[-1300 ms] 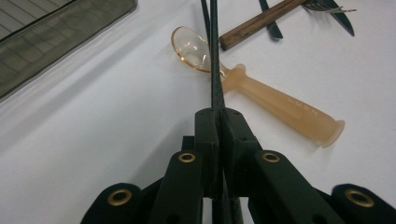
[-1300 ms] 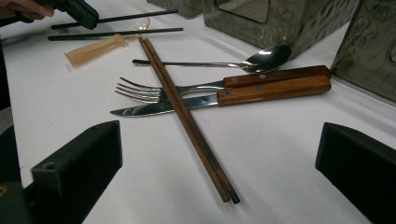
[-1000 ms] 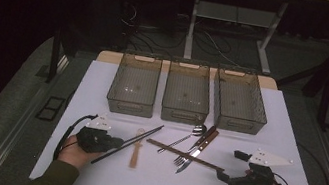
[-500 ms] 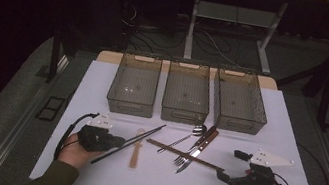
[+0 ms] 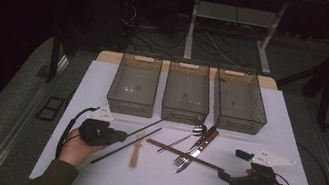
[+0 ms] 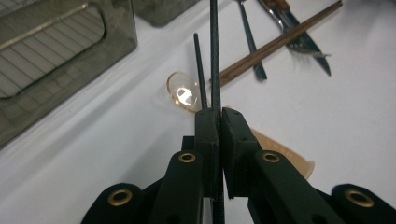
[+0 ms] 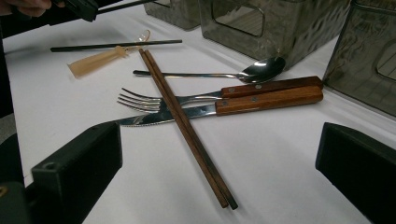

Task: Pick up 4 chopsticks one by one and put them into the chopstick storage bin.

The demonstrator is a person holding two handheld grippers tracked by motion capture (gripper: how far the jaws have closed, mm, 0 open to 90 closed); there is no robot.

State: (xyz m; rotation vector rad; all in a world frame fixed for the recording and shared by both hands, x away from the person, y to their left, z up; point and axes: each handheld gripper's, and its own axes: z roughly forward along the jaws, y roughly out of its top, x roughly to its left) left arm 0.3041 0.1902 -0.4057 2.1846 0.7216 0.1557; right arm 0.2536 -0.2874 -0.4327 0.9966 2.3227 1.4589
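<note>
White table (image 5: 103, 82) is holding three empty bins (image 5: 188, 92); left gripper (image 6: 219, 116) is clamping one black chopstick (image 6: 214, 56), right gripper (image 7: 219, 154) is gaping wide; remaining cutlery (image 7: 205, 100) is awaiting sorting.

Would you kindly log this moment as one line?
left gripper: shut on black chopstick | right gripper: open, near brown chopsticks | bins: empty

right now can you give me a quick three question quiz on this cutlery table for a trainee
1. True or false: the left gripper has its fingers shut on a black chopstick.
2. How many bins stand in the row at the far side of the table?
3. What lies across the fork and knife? A) the brown chopsticks B) the metal spoon C) a napkin

Key: 1 true; 2 three; 3 A.
</note>
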